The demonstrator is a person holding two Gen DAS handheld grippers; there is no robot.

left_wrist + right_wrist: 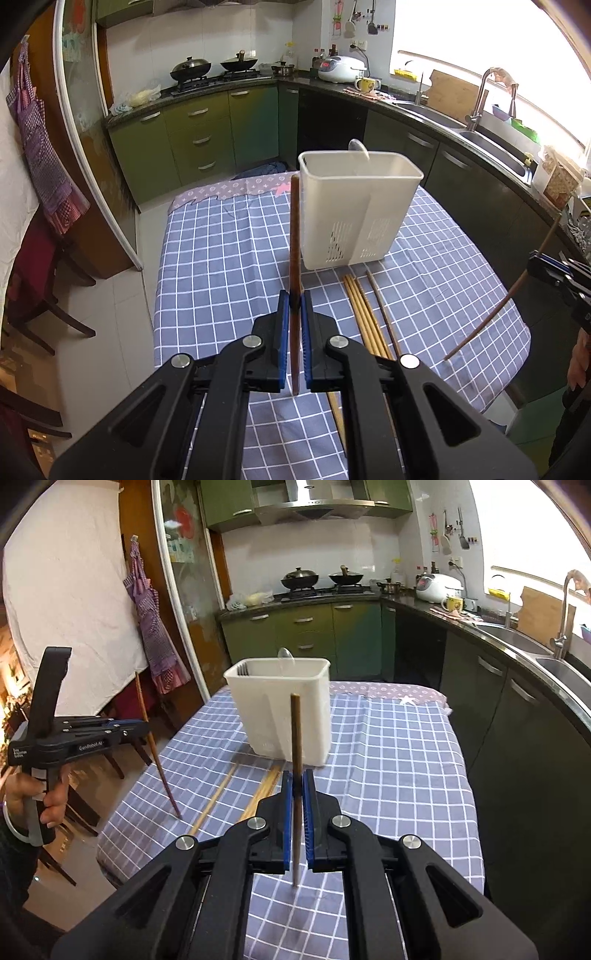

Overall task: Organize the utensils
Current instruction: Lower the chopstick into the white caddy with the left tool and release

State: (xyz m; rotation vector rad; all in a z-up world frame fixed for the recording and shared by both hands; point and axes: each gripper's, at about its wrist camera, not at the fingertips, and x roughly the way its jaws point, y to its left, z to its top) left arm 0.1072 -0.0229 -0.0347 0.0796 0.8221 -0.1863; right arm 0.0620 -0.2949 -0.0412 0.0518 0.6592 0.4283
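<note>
A white plastic utensil holder [354,206] stands on the blue checked table; a spoon [359,147] sticks out of it. It also shows in the right wrist view [284,709]. My left gripper [294,301] is shut on a dark brown chopstick [294,229], held upright in front of the holder. My right gripper [297,781] is shut on another brown chopstick [295,734], also upright, its lower tip near the cloth. Several light wooden chopsticks [364,310] and a dark one [382,310] lie on the table by the holder. The right gripper appears at the left wrist view's right edge [561,280].
The table [221,258] has a blue checked cloth. A kitchen counter with a sink [491,144], faucet, rice cooker [341,68] and woks runs along the back and right. Wooden chairs [40,295] stand left of the table. The left gripper shows in the right wrist view [85,734].
</note>
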